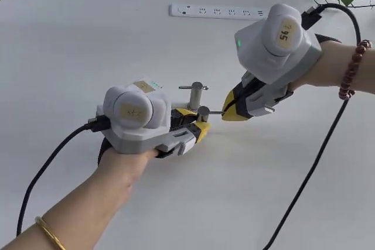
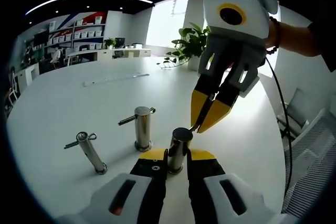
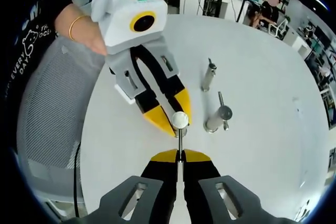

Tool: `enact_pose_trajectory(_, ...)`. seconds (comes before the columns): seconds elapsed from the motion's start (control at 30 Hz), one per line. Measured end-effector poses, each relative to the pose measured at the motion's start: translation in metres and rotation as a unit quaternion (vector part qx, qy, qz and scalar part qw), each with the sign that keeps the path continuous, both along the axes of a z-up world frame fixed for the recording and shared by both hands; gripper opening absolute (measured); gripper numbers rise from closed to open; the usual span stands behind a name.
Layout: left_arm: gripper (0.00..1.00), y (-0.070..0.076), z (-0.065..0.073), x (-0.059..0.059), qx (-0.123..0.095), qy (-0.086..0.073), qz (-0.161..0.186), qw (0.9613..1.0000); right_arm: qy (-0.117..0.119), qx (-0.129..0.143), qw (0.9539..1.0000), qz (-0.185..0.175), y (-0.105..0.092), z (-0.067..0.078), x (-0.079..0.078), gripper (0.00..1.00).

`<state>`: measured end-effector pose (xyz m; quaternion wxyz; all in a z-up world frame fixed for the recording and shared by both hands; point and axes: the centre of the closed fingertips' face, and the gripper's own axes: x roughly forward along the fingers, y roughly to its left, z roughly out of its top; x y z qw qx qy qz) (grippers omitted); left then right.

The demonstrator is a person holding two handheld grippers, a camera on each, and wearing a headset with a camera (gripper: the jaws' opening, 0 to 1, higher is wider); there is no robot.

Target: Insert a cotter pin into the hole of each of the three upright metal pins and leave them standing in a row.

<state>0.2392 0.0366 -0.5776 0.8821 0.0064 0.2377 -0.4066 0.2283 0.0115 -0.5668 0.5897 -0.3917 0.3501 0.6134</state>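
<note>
**Head view:** left gripper (image 1: 196, 121) is clenched on an upright metal pin (image 1: 203, 111) that stands on the white table (image 1: 88, 39). Right gripper (image 1: 229, 111) pinches a cotter pin (image 1: 214, 112) held level, its free end at the metal pin's head. A second metal pin (image 1: 196, 93) stands just behind, with a fitted cotter pin (image 1: 186, 88) through its top. A power strip (image 1: 217, 11) lies at the far side.

**Left gripper view:** own jaws grip the metal pin low on its shaft. The right gripper's tips meet at its top rim. The third metal pin (image 2: 90, 150) is farthest left and also cross-pinned.

**Right gripper view:** own jaws are closed on the cotter pin, which runs straight to the metal pin's head. Whether it has entered the hole cannot be told.
</note>
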Motion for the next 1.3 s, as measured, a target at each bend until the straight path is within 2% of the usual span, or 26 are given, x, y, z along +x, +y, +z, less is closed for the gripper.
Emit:
enact_pose_trajectory(0.23, 0.13, 0.001, -0.002, 0.0, -0.018, 0.01, 0.006, 0.9998, 0.0, 0.0, 1.0, -0.001, 0.003, 0.0, -0.001, 0.0)
enact_pose_trajectory(0.47, 0.13, 0.0, -0.005, 0.0, -0.02, 0.012, 0.008, 0.9997, 0.002, 0.008, 1.0, -0.005, 0.009, 0.0, 0.0, 0.0)
enact_pose_trajectory(0.57, 0.12, 0.0, -0.007, -0.001, -0.016, 0.013, 0.007, 0.9998, 0.009, 0.023, 0.9995, -0.019, 0.015, 0.0, -0.002, 0.0)
enact_pose_trajectory(0.7, 0.12, 0.001, -0.011, -0.001, -0.008, 0.015, 0.005, 0.9998, 0.002, 0.026, 0.9995, -0.018, 0.016, -0.001, -0.002, 0.0)
enact_pose_trajectory(0.8, 0.12, 0.002, -0.02, -0.003, 0.01, 0.02, 0.002, 0.9998, -0.002, 0.028, 0.9993, -0.023, 0.017, -0.001, 0.001, 0.0)
enact_pose_trajectory(0.87, 0.12, 0.003, -0.019, -0.003, 0.002, 0.021, 0.008, 0.9997, -0.01, 0.032, 0.9991, -0.027, 0.018, 0.0, 0.003, 0.0)
enact_pose_trajectory(0.97, 0.12, 0.003, -0.019, -0.003, 0.005, 0.019, 0.005, 0.9998, -0.016, 0.037, 0.9985, -0.036, 0.019, 0.003, 0.005, 0.09)
enact_pose_trajectory(1.0, 0.12, 0.003, -0.018, -0.003, 0.005, 0.018, 0.005, 0.9998, -0.02, 0.035, 0.9986, -0.035, 0.017, 0.004, 0.005, 0.09)
enact_pose_trajectory(1.23, 0.12, 0.003, -0.018, -0.002, 0.005, 0.019, 0.004, 0.9998, -0.035, 0.032, 0.9981, -0.038, 0.009, 0.01, 0.007, 0.05)
enact_pose_trajectory(1.3, 0.12, 0.003, -0.018, -0.002, 0.005, 0.019, 0.004, 0.9998, -0.033, 0.034, 0.998, -0.043, 0.009, 0.01, 0.007, 0.02)
